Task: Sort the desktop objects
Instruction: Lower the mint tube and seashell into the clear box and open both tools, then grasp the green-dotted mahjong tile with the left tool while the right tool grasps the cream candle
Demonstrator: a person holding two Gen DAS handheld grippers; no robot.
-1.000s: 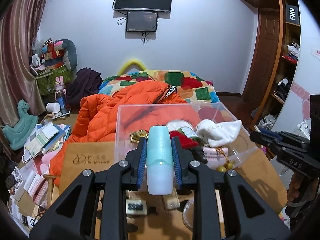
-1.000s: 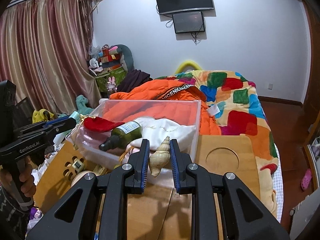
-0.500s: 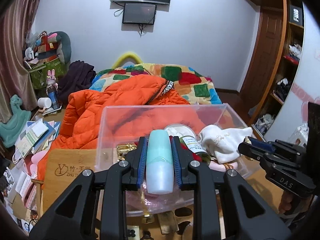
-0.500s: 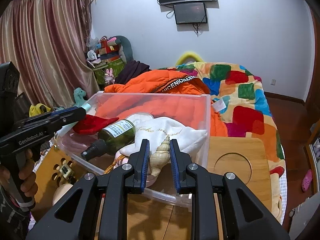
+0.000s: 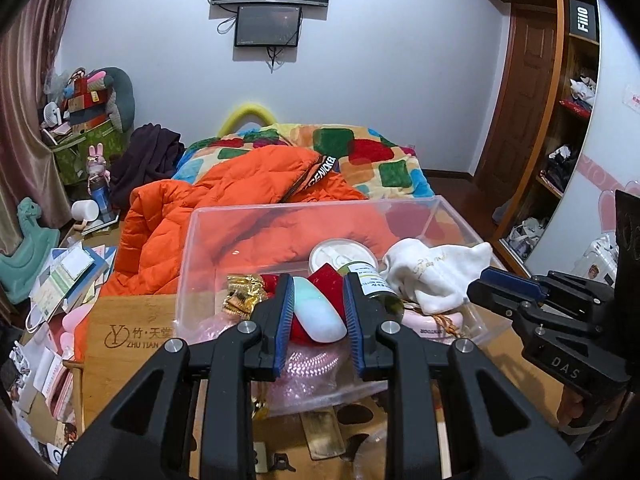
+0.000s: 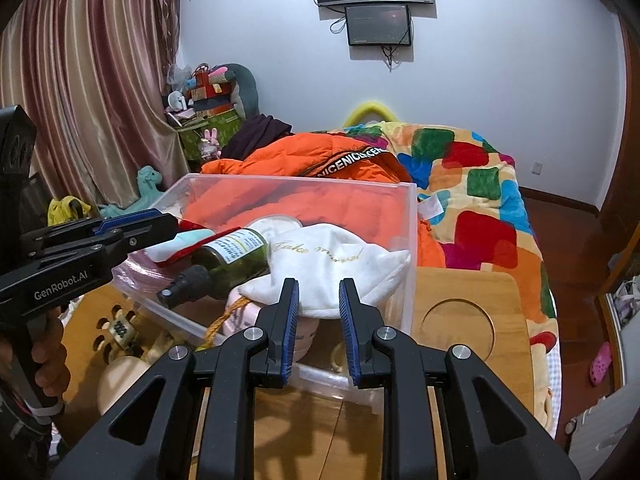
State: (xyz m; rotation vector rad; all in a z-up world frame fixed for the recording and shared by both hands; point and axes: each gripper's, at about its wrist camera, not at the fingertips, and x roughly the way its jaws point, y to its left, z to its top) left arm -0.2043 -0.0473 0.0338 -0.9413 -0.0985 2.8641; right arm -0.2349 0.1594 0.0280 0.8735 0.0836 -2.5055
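Observation:
A clear plastic box (image 5: 188,256) stands on the wooden table and holds a green spray bottle (image 6: 224,264), a white cloth (image 6: 332,264), a red pouch and gold wrappers (image 5: 242,294). My left gripper (image 5: 318,308) is open over the box; a pale mint tube (image 5: 318,310) lies tilted between its jaws on the red pouch. My right gripper (image 6: 319,304) is open and empty over the box's near right corner, just above the white cloth. The shell is out of sight. Each gripper also shows in the other's view: the left gripper (image 6: 132,228) and the right gripper (image 5: 504,284).
The wooden table (image 6: 472,320) has a round recess to the right of the box. A small figure (image 6: 120,330) and a pale round object (image 6: 120,380) lie on it at the left. An orange jacket (image 5: 240,200) and a bed lie behind.
Both grippers moved forward over the box and opened. The mint tube dropped and tilted between the left jaws. The shell left the right gripper and is gone from view.

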